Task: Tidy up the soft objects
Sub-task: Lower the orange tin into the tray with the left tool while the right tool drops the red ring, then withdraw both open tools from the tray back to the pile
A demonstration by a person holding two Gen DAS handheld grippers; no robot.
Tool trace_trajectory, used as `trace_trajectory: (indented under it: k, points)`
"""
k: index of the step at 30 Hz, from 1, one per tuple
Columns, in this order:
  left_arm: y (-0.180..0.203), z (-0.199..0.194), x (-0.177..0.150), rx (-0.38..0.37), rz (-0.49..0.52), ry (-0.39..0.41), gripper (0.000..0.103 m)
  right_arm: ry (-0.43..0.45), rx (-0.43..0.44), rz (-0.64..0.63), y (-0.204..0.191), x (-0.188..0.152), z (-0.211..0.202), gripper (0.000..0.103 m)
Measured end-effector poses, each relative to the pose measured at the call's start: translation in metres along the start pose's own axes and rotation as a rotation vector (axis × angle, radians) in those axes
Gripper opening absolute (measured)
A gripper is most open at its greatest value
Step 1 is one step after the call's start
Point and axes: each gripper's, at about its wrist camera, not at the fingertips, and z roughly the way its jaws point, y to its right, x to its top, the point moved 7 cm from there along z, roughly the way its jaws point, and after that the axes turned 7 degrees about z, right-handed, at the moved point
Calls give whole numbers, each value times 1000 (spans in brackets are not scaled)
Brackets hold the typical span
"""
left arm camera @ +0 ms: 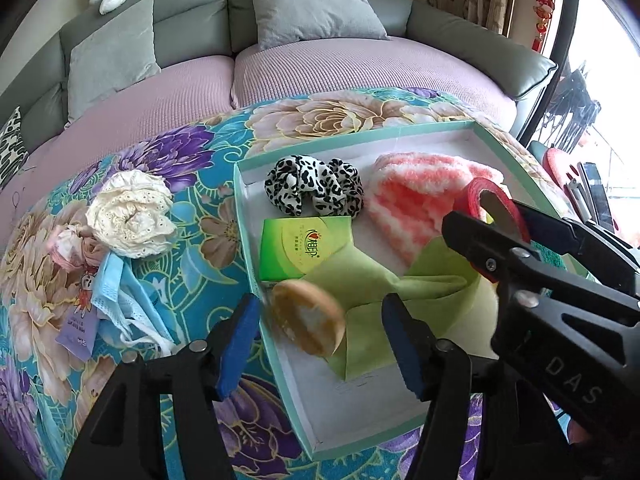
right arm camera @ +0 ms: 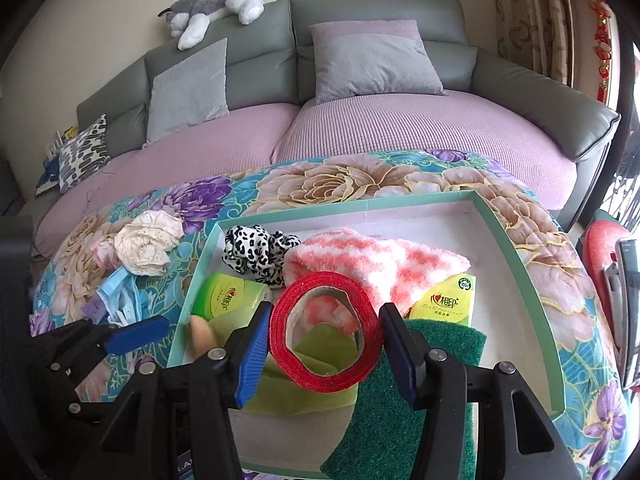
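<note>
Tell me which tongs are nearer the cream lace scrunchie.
Left. The left tongs sit open over the tray's near-left corner, closer to the cream lace scrunchie; the right tongs, gripping the red tape roll, sit farther right.

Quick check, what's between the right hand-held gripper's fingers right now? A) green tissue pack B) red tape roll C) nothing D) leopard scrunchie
B: in the right wrist view the red tape roll sits between the right hand-held gripper fingers, over the tray, while the leopard scrunchie and green tissue pack lie in the tray.
</note>
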Motion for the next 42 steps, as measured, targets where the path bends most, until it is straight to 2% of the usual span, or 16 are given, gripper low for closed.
trace_trajectory:
  k: [2,4,8,10,13,18,21,34,42]
  points:
    - [0,-1,0,0,4,-2,67,-1,-3,-2,0,0,1,57]
    - [-3,-4,0,9,6,-3,76,-2,-4,-4,0,0,0,57]
    - [-12,-11,0,33,-11,6,77,-2,-17,-2,1,0,1,59]
    - [-17,-12,0,47,-17,5,79,-10,-25,-1,1,-1,2,70]
    - [-25,-14,-2,82,-23,1,83,-13,-39,2,2,-1,2,80]
    - [-37,-16,-4,112,-38,-1,84,-19,-63,7,6,-2,1,84]
    - [-48,-15,-7,151,-53,-10,87,-16,-86,8,8,-2,1,103]
    - [-99,-8,-24,247,-169,-45,87,-49,-133,3,12,-7,6,103]
    - [-120,-13,-31,270,-216,-41,87,-57,-148,-18,7,-9,8,103]
